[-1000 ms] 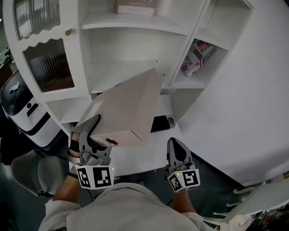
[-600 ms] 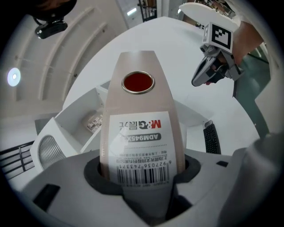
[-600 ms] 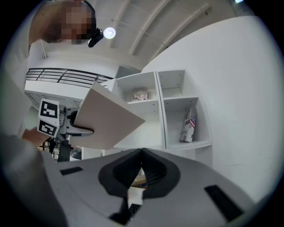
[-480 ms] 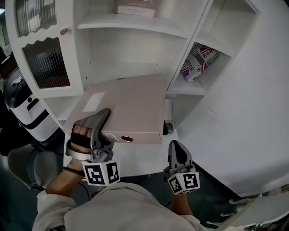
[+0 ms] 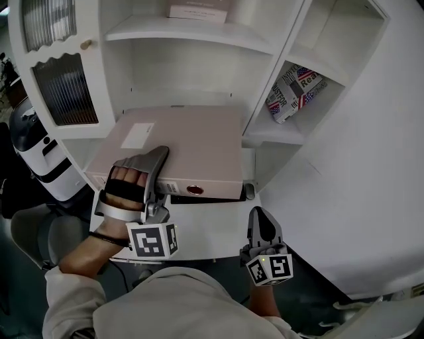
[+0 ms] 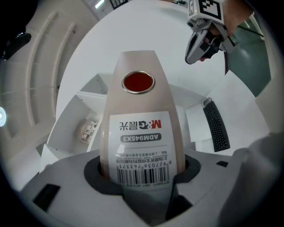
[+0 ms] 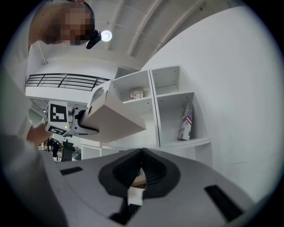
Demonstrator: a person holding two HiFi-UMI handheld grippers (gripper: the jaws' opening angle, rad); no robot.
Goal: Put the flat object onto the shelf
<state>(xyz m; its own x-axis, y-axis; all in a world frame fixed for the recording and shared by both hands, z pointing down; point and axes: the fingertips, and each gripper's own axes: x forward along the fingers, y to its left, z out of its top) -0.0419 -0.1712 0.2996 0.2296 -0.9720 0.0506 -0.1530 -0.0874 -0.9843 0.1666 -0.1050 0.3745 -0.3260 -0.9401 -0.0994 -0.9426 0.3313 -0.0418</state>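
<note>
- The left gripper (image 5: 157, 173) is clamping the beige binder (image 5: 182, 142) by the near end of its spine. The binder is lying level, reaching away from the jaws toward the white shelf (image 5: 192, 40).
- The right gripper (image 5: 263, 227) is hovering to the binder's right, clear of it, with its jaws together and nothing between them.

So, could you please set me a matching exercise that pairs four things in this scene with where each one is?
Things:
1. beige binder
2. striped package
3. box
4. right claw

Places:
a. on the upper shelf
b. at the desk's front edge, shut and empty
c. gripped in the left claw
d. in the right-hand shelf compartment

Pairs: 1-c, 2-d, 3-a, 4-b
</note>
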